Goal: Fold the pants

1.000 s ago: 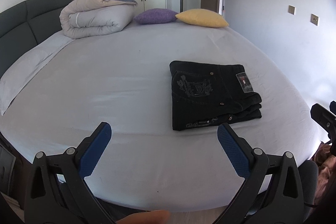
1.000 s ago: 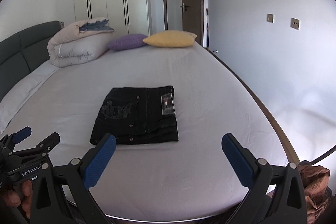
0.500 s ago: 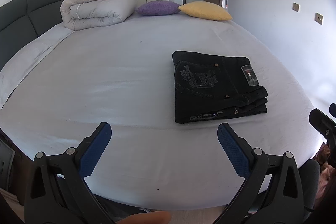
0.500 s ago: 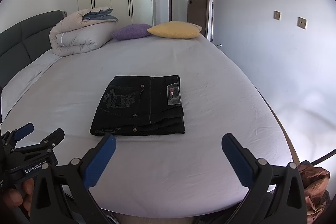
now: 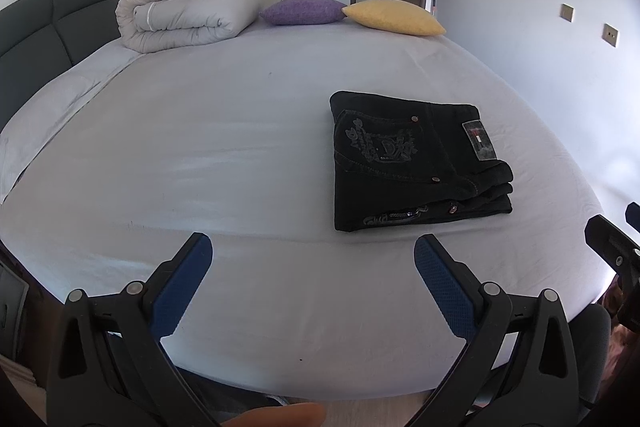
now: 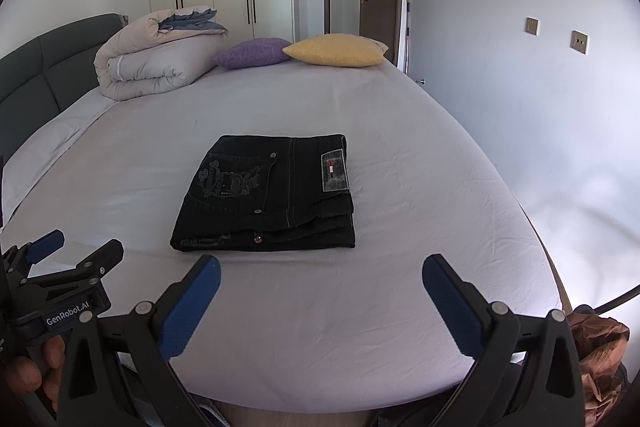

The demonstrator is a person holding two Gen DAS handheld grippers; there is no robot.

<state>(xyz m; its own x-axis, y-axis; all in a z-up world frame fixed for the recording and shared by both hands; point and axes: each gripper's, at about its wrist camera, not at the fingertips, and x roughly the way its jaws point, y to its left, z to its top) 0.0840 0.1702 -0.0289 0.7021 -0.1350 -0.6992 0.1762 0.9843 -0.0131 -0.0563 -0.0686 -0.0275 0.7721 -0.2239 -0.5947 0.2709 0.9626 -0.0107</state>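
Pants [image 6: 267,195] lie on the bed [image 6: 360,327] as a compact black rectangle, several layers stacked, edges roughly square, back pocket and label patch facing up. Nothing hangs loose that I can see. They sit well apart from the rolled duvet [image 6: 156,59] and the two pillows [image 6: 296,53] by the headboard end.

My left gripper [image 5: 314,255] is held over the bed's near edge, fingers [image 5: 182,285] spread wide, holding nothing; pants are ahead and to its right, not touching. My right gripper [image 6: 320,275] is just short of the pants' near edge, fingers [image 6: 450,303] also spread wide and empty.

Judgement: folding looks done, or nearly. At most a small tidy of the slightly stepped layers at the near right corner is left. No grasp is under way.
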